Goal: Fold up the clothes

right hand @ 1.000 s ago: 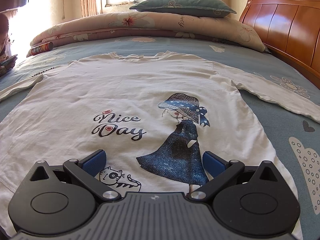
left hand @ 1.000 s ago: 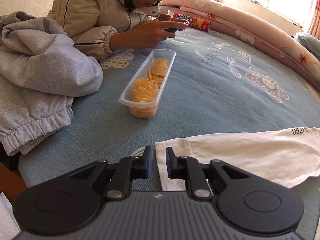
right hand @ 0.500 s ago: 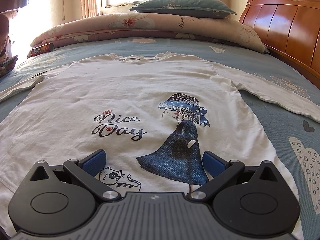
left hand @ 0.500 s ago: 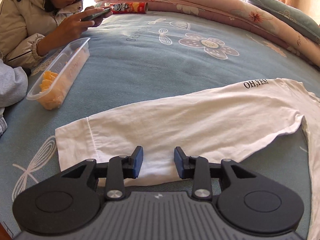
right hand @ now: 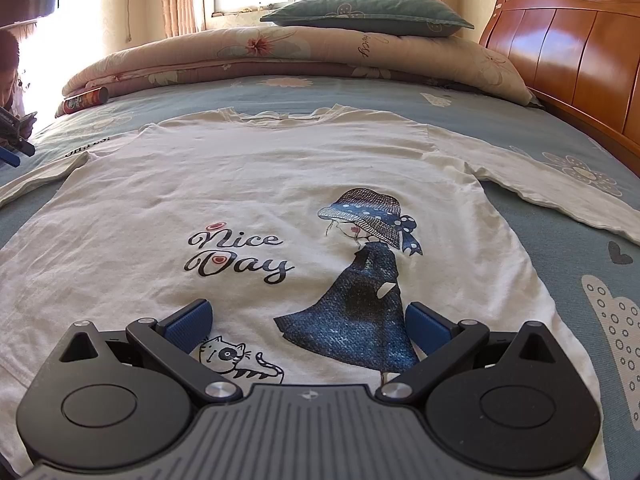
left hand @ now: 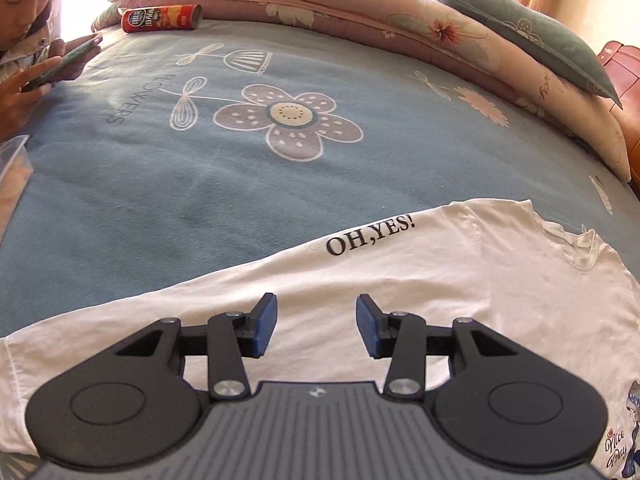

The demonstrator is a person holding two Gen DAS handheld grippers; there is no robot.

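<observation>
White cotton, a long-sleeved T-shirt is spread flat across the bed. The left gripper is opening over the left sleeve, empty; the right gripper is held spread above the hem. A sleeve fold is judged next, calling for a pinch.

A big blue bed sheet with a flower picture spreads out far ahead of the jaws. A red chip can lies on its side far ahead and to the left, touching a rolled pink quilt. A green pillow sits on the quilt. A person at the far left holds a phone. A wooden headboard stands at the right.
</observation>
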